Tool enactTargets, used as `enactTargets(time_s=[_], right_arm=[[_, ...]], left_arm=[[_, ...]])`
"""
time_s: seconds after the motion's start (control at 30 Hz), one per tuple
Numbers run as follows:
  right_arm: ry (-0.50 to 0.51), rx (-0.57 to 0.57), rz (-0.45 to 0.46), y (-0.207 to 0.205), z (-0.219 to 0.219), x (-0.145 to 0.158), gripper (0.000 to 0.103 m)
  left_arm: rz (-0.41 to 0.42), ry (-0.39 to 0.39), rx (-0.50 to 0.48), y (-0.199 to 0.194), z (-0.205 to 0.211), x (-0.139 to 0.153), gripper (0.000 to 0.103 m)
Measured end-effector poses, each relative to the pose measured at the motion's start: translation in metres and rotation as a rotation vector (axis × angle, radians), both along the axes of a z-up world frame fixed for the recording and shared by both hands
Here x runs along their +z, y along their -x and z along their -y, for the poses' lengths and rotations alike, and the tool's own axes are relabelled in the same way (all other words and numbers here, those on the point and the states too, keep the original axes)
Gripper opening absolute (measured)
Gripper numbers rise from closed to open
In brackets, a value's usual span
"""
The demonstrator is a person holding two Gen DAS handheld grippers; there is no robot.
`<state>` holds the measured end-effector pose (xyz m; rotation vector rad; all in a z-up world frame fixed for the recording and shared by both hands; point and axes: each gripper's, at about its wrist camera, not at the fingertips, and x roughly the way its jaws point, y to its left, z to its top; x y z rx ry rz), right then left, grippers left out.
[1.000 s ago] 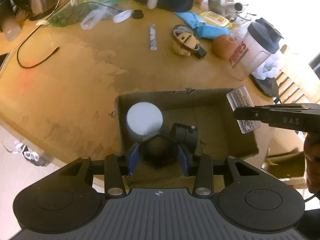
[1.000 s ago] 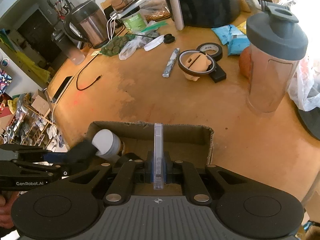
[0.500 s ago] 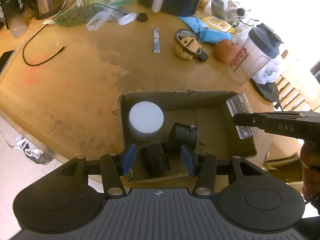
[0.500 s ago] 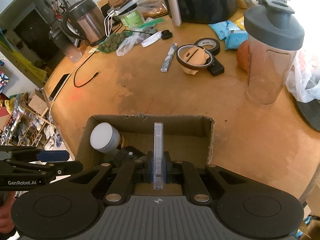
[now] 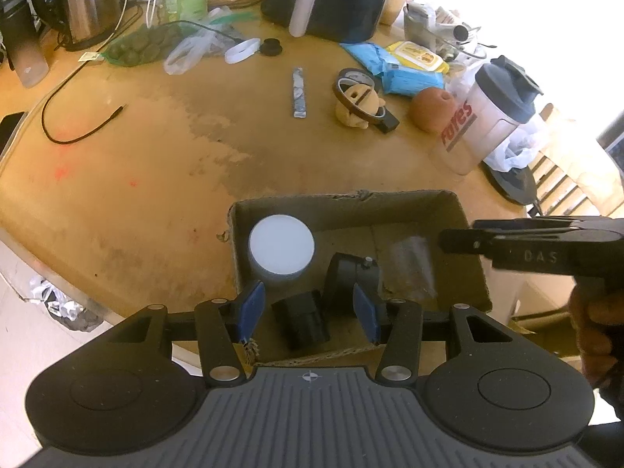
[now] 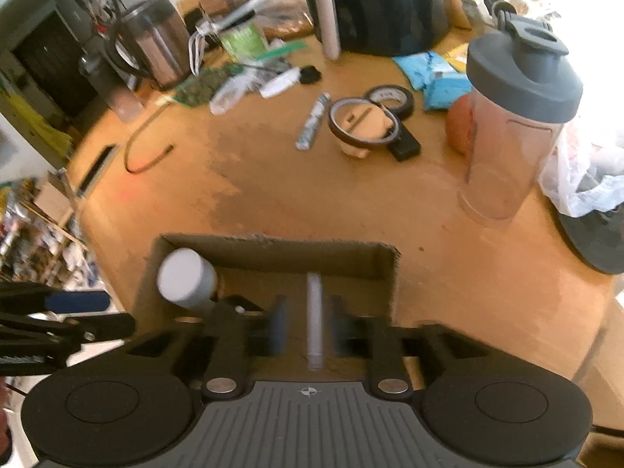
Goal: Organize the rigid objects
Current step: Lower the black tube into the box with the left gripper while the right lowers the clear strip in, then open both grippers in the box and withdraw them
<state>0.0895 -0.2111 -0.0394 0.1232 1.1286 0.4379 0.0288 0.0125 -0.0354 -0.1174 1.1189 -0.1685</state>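
Cardboard box (image 5: 466,210) is sitting at the near edge of the wooden surface (image 5: 156,163), and every place below is given relative to it. Inside, a white-lidded jar (image 5: 281,245) is standing in the far left corner, with two black parts (image 5: 302,321) lying just beside it toward the near wall. The left hand-held gripper (image 5: 308,312) is pointing steeply down over the box's near wall, its blue pads (image 5: 251,304) standing apart on either side of the black part, not touching it. A second ago those pads were clamped on that part; they have since let go. The right hand-held gripper (image 6: 306,325) is tilting down over the box's right half, its jaws opening, and the clear plastic case (image 6: 314,319) is between them, blurred and free of the pads. Earlier that case was pinched upright and held above the box's right wall; in the left wrist view it is now showing as a blur low inside the box.
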Motion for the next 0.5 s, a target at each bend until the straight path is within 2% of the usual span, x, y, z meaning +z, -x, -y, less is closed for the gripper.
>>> enactTargets(time_s=[0.07, 0.1, 0.2, 0.27, 0.5], right_arm=[[0.012, -0.008, 0.017, 0.0022, 0.0003, 0.0002, 0.085], [0.015, -0.007, 0.024, 0.0027, 0.0002, 0.0007, 0.091], [0.026, 0.002, 0.027, 0.0028, -0.0019, 0.0005, 0.1], [0.042, 0.001, 0.026, 0.0026, -0.0032, -0.0008, 0.103], [0.068, -0.013, 0.009, 0.0016, -0.0033, -0.0052, 0.103]], left_arm=[[0.0, -0.001, 0.0, -0.0003, -0.0001, 0.0002, 0.05], [-0.001, -0.001, 0.001, -0.0008, -0.0001, 0.0002, 0.05], [-0.002, -0.001, 0.0, -0.0028, 0.0004, 0.0002, 0.05], [-0.001, -0.004, -0.003, -0.0044, 0.0007, 0.0005, 0.05], [0.0, -0.006, -0.02, -0.0097, 0.0044, 0.0016, 0.05]])
